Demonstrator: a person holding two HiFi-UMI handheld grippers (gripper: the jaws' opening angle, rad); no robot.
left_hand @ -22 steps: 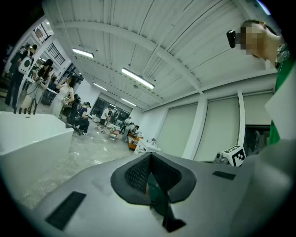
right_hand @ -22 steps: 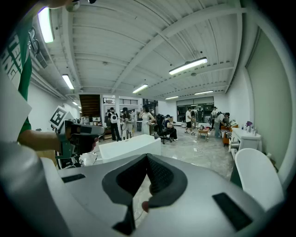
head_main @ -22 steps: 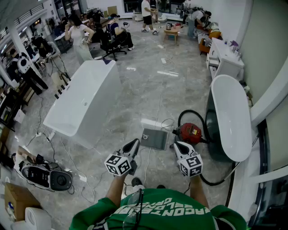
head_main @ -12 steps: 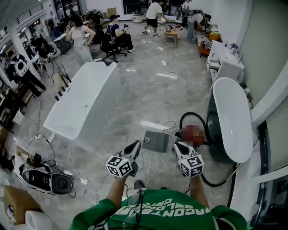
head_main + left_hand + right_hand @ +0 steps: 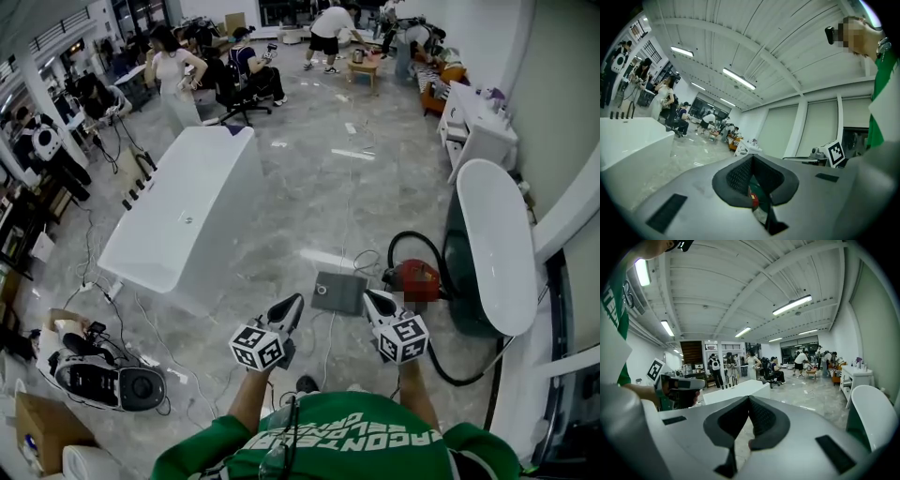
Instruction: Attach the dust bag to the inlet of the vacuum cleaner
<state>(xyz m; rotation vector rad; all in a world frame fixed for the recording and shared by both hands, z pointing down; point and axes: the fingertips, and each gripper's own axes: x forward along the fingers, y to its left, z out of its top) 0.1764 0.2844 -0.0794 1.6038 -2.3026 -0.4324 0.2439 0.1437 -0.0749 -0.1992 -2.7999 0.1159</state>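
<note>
A red vacuum cleaner (image 5: 417, 279) stands on the marble floor with its black hose (image 5: 405, 242) looping behind it. A flat grey dust bag (image 5: 339, 292) with a round hole lies on the floor just left of it. Both grippers are held in the air in front of me, above the bag and apart from it. My left gripper (image 5: 292, 303) is shut and holds nothing; its jaws meet (image 5: 751, 159) in the left gripper view. My right gripper (image 5: 370, 298) is also shut and empty (image 5: 749, 399), hovering near the vacuum's left side.
A white bathtub (image 5: 178, 220) stands to the left and another (image 5: 492, 244) at the right by the wall. A black-and-white machine (image 5: 103, 380) with cables lies at the lower left beside a cardboard box (image 5: 33, 422). Several people are at the far end of the room.
The view has drifted, so the bag and vacuum sit slightly further right. Both grippers stay shut, side by side, and have shifted a little right with me.
</note>
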